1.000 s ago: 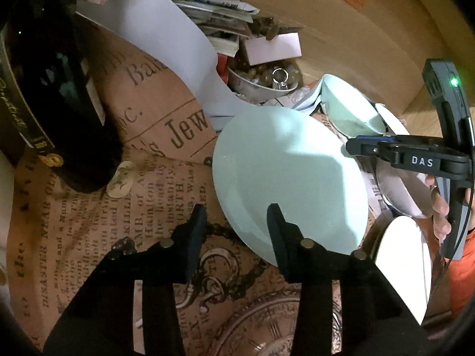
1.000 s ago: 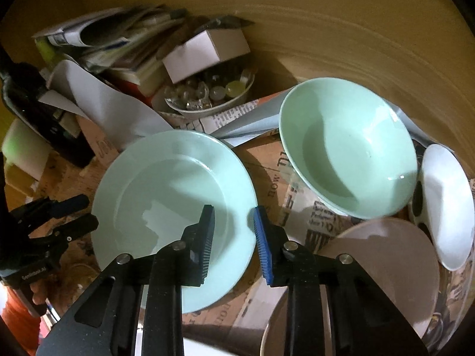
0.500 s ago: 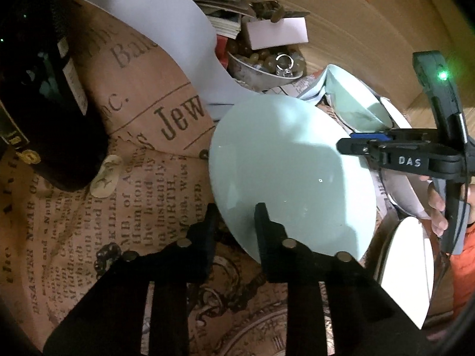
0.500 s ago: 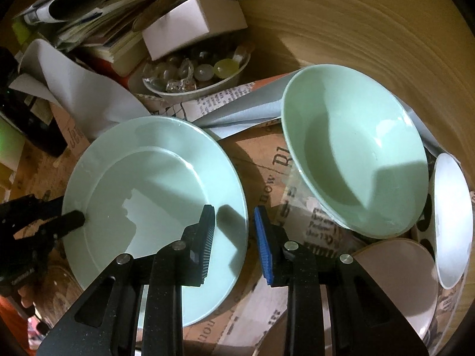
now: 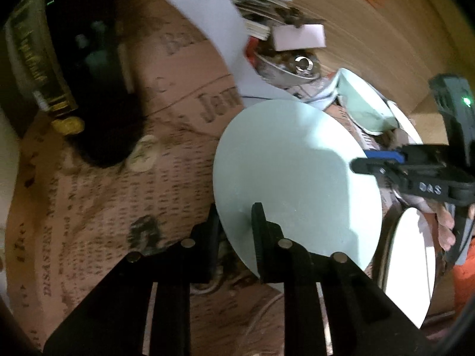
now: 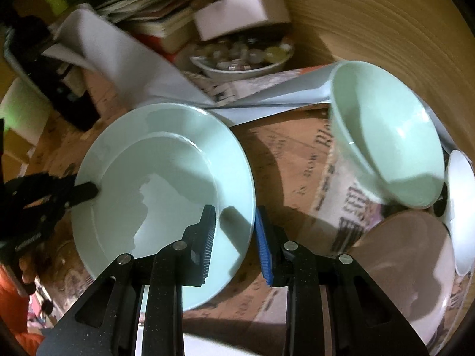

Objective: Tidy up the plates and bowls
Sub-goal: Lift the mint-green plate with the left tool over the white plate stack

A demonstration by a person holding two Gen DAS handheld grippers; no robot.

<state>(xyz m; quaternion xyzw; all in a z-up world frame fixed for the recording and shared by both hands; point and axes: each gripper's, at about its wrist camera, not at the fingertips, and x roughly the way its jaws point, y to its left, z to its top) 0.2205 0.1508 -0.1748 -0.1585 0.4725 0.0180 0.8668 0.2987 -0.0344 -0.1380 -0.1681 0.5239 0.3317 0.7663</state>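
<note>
Now my left claw [image 5: 234,222] pinches the near rim of the pale green plate [image 5: 297,175], and my right claw [image 6: 234,237] grips its opposite rim, beside the green bowl [image 6: 389,130].

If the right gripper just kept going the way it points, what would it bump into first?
Probably nothing new: the right gripper already straddles the rim of the pale green plate. Pushed on, it would slide further over that plate; the green bowl sits off to one side.
</note>
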